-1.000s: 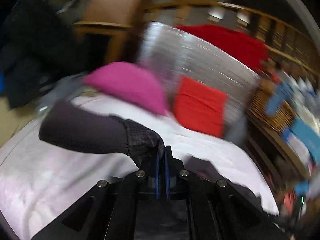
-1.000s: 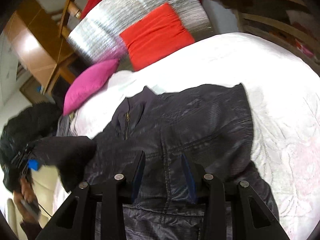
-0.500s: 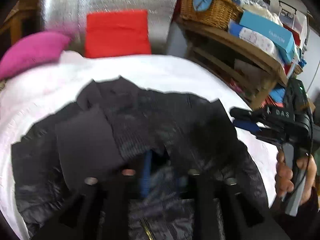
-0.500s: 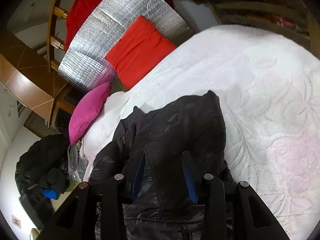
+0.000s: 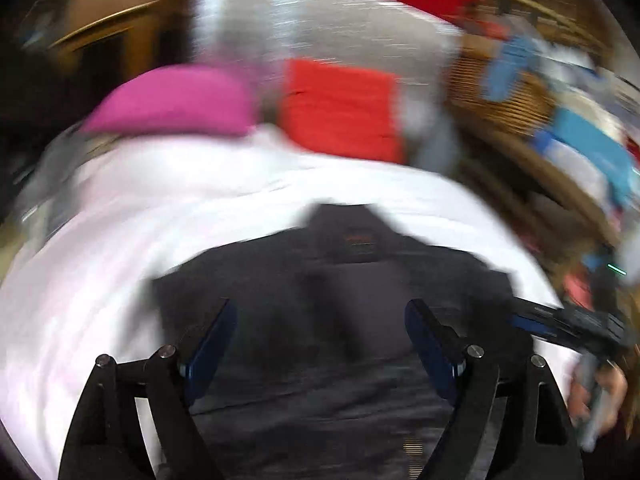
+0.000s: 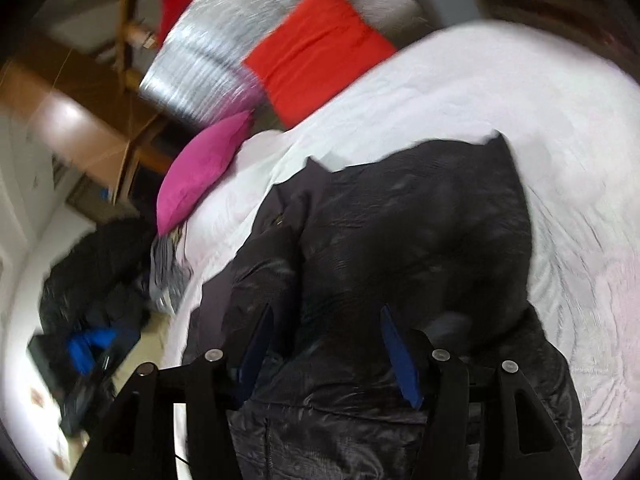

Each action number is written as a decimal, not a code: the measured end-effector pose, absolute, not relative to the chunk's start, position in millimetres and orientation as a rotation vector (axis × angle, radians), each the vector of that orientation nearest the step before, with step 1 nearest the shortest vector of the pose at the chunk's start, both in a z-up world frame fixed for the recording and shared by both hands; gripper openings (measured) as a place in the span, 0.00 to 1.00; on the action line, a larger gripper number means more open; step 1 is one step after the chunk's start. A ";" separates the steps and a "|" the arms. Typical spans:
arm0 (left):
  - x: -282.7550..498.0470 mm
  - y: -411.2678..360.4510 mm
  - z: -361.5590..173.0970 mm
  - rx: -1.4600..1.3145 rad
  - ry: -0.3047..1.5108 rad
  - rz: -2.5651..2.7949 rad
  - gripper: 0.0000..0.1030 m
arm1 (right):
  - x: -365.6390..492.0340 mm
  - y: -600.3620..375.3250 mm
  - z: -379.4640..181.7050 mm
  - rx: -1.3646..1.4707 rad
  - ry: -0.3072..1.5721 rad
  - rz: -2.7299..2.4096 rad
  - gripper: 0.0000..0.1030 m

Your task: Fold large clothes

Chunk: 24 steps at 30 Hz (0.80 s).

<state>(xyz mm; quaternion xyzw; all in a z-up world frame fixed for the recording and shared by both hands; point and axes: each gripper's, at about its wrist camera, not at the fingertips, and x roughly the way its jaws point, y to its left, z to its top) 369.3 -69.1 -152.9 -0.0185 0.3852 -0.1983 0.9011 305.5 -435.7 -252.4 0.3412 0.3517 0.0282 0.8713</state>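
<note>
A dark padded jacket (image 5: 352, 320) lies spread on the white bedspread (image 5: 92, 264), collar toward the pillows, with both sleeves folded in over the body. My left gripper (image 5: 320, 320) is open and empty, held above the jacket's lower middle. My right gripper (image 6: 326, 320) is open and empty, above the jacket (image 6: 400, 248) near its hem. The right gripper also shows in the left wrist view (image 5: 560, 324) at the jacket's right edge, held by a hand. Both views are motion-blurred.
A pink pillow (image 5: 176, 100) and a red cushion (image 5: 340, 108) lie at the bed's head against a silver panel (image 6: 208, 52). Cluttered wooden shelves with a basket (image 5: 520, 96) stand to the right. Dark clothes (image 6: 92, 276) are piled left of the bed.
My left gripper carried the sleeve cuff over the jacket, let it go and opened wide. My right gripper stayed open over the jacket and shifted its view.
</note>
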 end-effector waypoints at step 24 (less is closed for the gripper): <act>386.8 -54.3 -235.1 0.004 1.072 -0.353 0.16 | 361.9 -339.4 -267.5 0.393 0.789 -0.021 0.39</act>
